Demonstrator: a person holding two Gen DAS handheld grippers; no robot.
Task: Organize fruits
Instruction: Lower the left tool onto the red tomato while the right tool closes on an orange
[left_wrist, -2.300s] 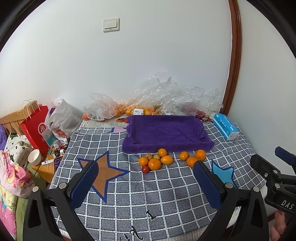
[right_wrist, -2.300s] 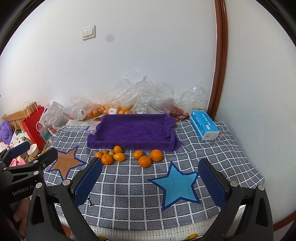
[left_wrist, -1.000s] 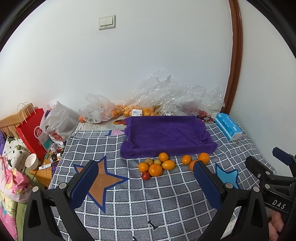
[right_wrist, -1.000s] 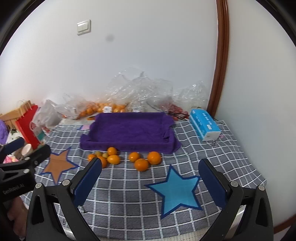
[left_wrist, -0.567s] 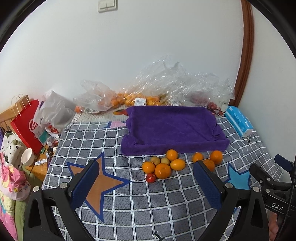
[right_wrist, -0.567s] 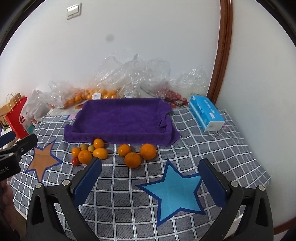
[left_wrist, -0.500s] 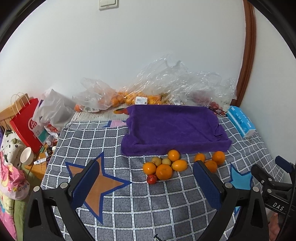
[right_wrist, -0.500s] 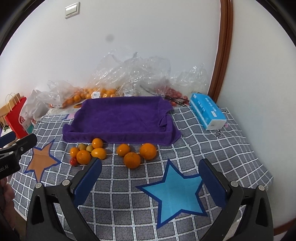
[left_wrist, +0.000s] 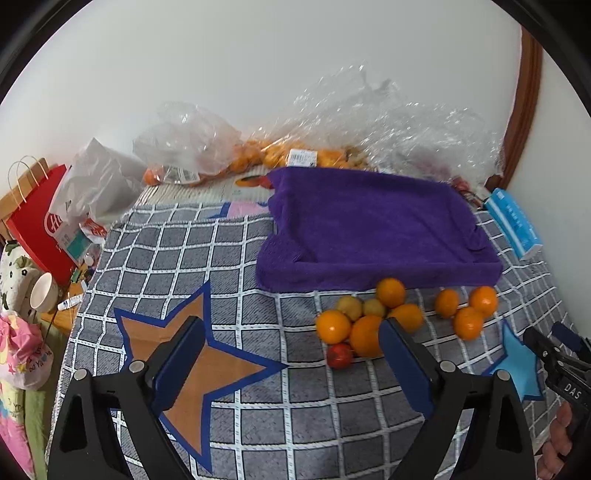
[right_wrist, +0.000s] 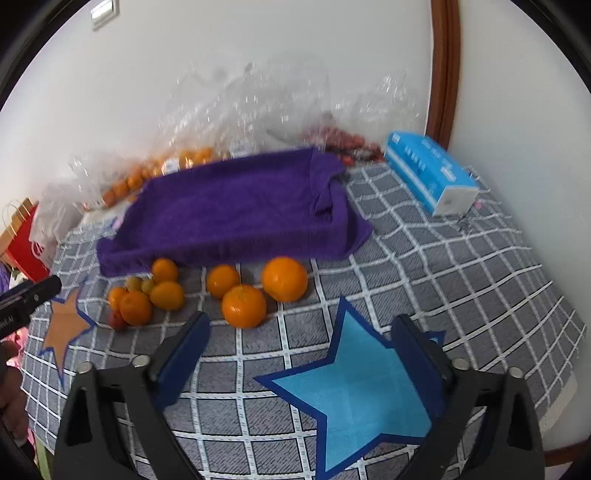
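Note:
Several oranges (left_wrist: 365, 334) (right_wrist: 243, 305), two small yellow-green fruits (left_wrist: 349, 307) and one small red fruit (left_wrist: 338, 355) lie loose on the grey checked cloth, just in front of a purple towel-lined tray (left_wrist: 373, 225) (right_wrist: 229, 210). My left gripper (left_wrist: 291, 365) is open and empty, low over the cloth, short of the left cluster. My right gripper (right_wrist: 301, 360) is open and empty, just short of the three right-hand oranges (right_wrist: 284, 278).
Clear plastic bags with more oranges (left_wrist: 258, 155) lie along the wall behind the tray. A blue tissue box (right_wrist: 430, 177) sits at the right. A red paper bag (left_wrist: 35, 221), a white bag and a cup (left_wrist: 44, 297) stand off the left edge.
Both grippers have moved forward and down toward the fruit, which now looks larger and closer. Nothing was picked up and the fruit has not moved.

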